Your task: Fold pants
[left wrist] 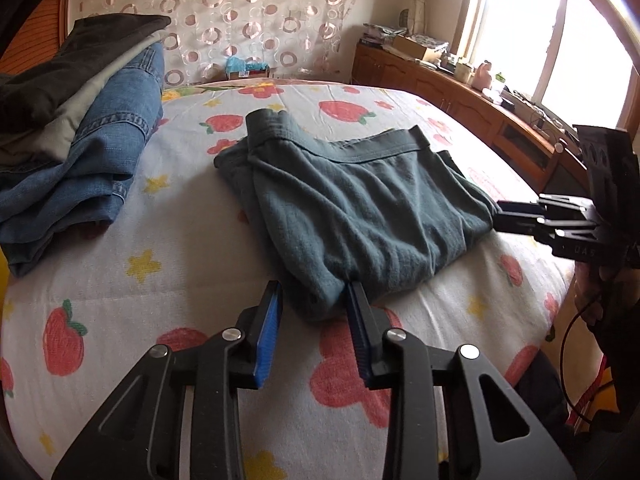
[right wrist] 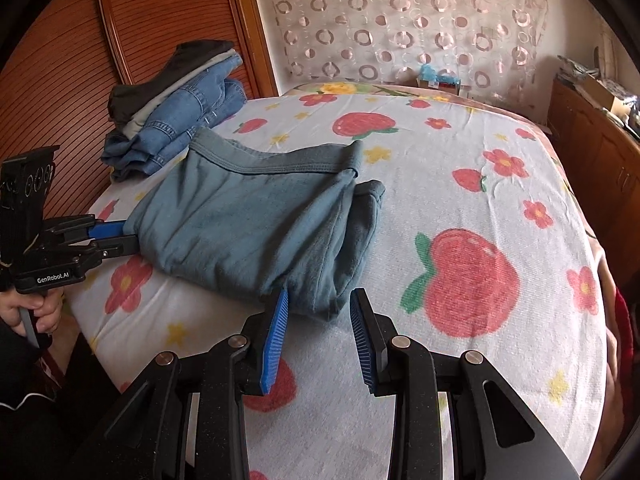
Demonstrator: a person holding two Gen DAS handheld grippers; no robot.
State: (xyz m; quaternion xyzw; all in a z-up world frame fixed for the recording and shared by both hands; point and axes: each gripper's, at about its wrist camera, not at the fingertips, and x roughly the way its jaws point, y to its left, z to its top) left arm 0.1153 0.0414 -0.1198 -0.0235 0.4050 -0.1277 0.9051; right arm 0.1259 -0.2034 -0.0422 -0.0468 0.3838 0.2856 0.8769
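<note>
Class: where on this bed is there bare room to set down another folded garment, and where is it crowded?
Free: the sheet right of the gray-green pants, toward the cabinet. Crowded: the far-left corner, where the clothes pile sits close to the pants.

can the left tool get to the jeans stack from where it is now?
Probably yes. The left tool is open at the near corner of the teal pants, gripping nothing. The jeans stack sits to its left with only bare strawberry bedsheet between. The right tool is on the opposite side.
</note>
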